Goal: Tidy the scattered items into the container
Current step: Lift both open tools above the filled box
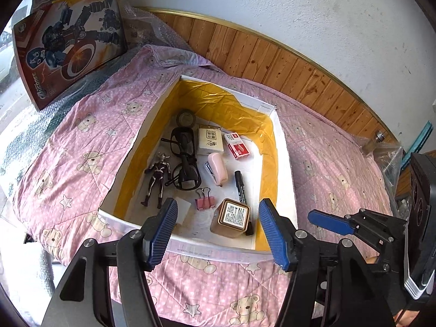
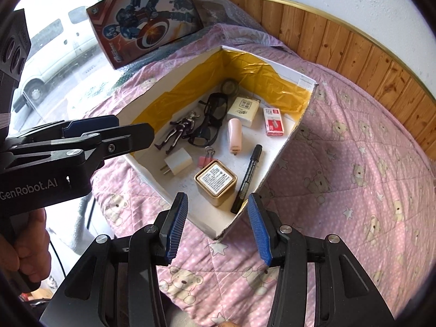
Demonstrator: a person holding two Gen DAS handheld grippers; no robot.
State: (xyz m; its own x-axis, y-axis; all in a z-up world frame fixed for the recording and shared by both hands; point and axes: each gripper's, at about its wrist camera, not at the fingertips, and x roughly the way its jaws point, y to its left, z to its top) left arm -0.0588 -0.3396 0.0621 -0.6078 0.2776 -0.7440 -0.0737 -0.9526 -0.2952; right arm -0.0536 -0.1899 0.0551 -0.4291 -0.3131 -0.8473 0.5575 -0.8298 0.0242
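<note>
The white plug block is partly hidden by a blue pad of the left gripper, which is spread wide and empty. All items are seen inside the white box with yellow lining on the pink bear quilt. The right gripper is also spread apart, empty.

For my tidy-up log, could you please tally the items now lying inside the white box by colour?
Black: 4 – glasses, marker, tape roll, toy figure
Pink: 2 – stapler, binder clip
White or cream: 2 – charger plug, card box
Red and white: 1 – staple box
Gold: 1 – tin
Total: 10, all inside the box.
</note>
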